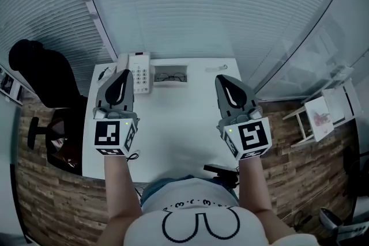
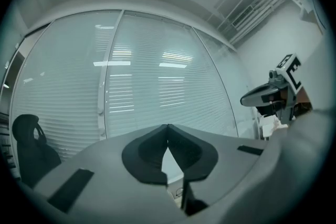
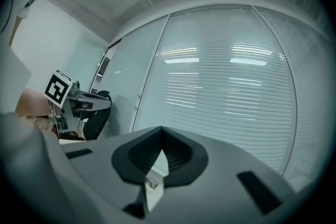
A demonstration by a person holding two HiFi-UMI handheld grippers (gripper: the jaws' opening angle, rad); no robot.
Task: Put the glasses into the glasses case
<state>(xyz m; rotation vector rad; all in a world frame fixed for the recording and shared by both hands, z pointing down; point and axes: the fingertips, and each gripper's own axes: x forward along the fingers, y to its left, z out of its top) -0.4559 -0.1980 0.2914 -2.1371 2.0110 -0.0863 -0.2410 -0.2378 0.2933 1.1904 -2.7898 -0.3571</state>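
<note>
Both my grippers hang above the white table (image 1: 173,135). Left gripper (image 1: 124,73) at 10 o'clock of the table centre: fingers pinched together, tips meeting, nothing between them. Right gripper (image 1: 221,79) at 2 o'clock: same, fingers closed tip to tip, empty. Glasses (image 1: 170,76) at 12 o'clock by the table's far edge, apparently lying inside the open white glasses case (image 1: 170,84), apart from both grippers. Desk phone (image 1: 140,73) just beside the case, at its 9 o'clock. Black office chair (image 1: 40,75) off the table at 9 o'clock.
</note>
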